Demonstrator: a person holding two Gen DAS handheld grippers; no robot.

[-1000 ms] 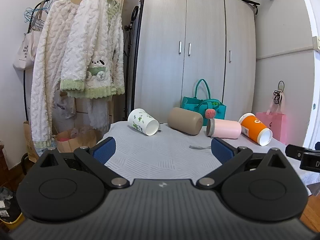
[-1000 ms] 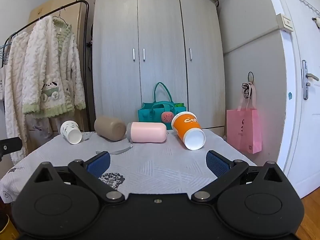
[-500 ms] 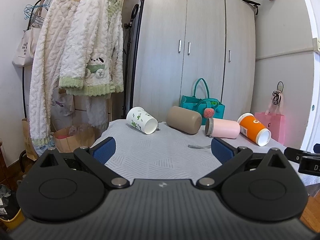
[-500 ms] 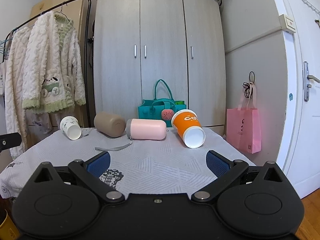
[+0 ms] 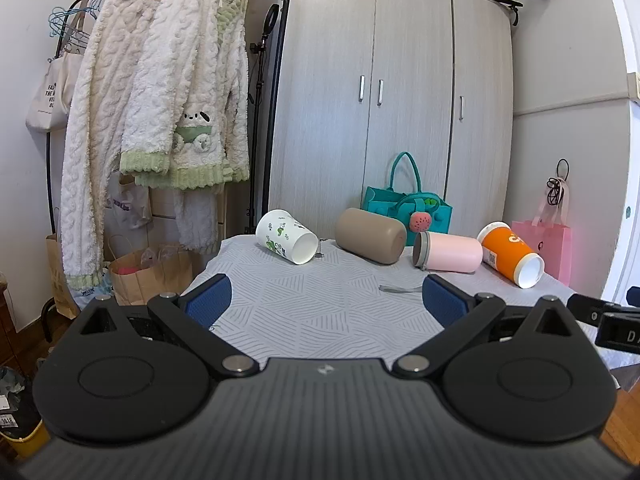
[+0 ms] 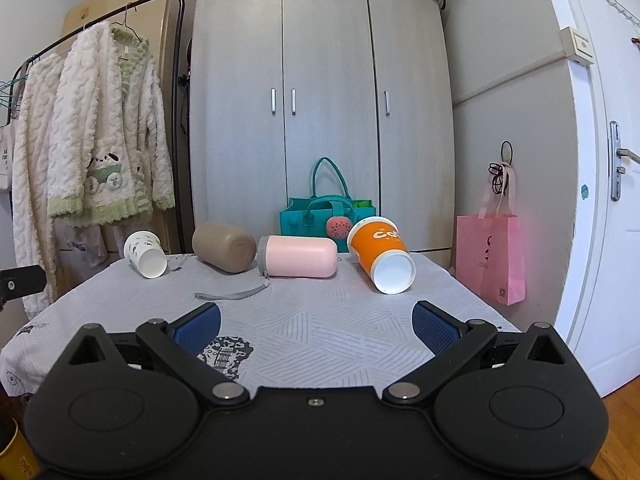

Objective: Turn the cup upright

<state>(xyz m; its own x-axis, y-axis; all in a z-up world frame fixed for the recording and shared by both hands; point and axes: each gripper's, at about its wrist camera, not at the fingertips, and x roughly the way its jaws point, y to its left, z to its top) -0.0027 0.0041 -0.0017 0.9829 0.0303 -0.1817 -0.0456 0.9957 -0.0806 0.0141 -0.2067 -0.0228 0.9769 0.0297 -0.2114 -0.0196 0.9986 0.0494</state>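
Observation:
Several cups lie on their sides along the far edge of a cloth-covered table (image 5: 320, 312): a white cup with green prints (image 5: 286, 236) (image 6: 145, 254), a tan tumbler (image 5: 370, 235) (image 6: 224, 246), a pink tumbler with a grey lid (image 5: 448, 251) (image 6: 298, 256) and an orange paper cup (image 5: 510, 254) (image 6: 380, 254). My left gripper (image 5: 324, 300) is open and empty over the near table edge, well short of the cups. My right gripper (image 6: 316, 326) is open and empty, also short of them.
A grey strap (image 6: 232, 294) lies on the cloth before the pink tumbler. A teal bag (image 6: 328, 216) and a wardrobe (image 6: 320, 112) stand behind the table. A clothes rack with fleece robes (image 5: 168, 120) is at left, a pink bag (image 6: 490, 258) at right.
Both grippers have moved slightly closer to the table and the cups look a little nearer. The cups have not moved. Both grippers stay open.

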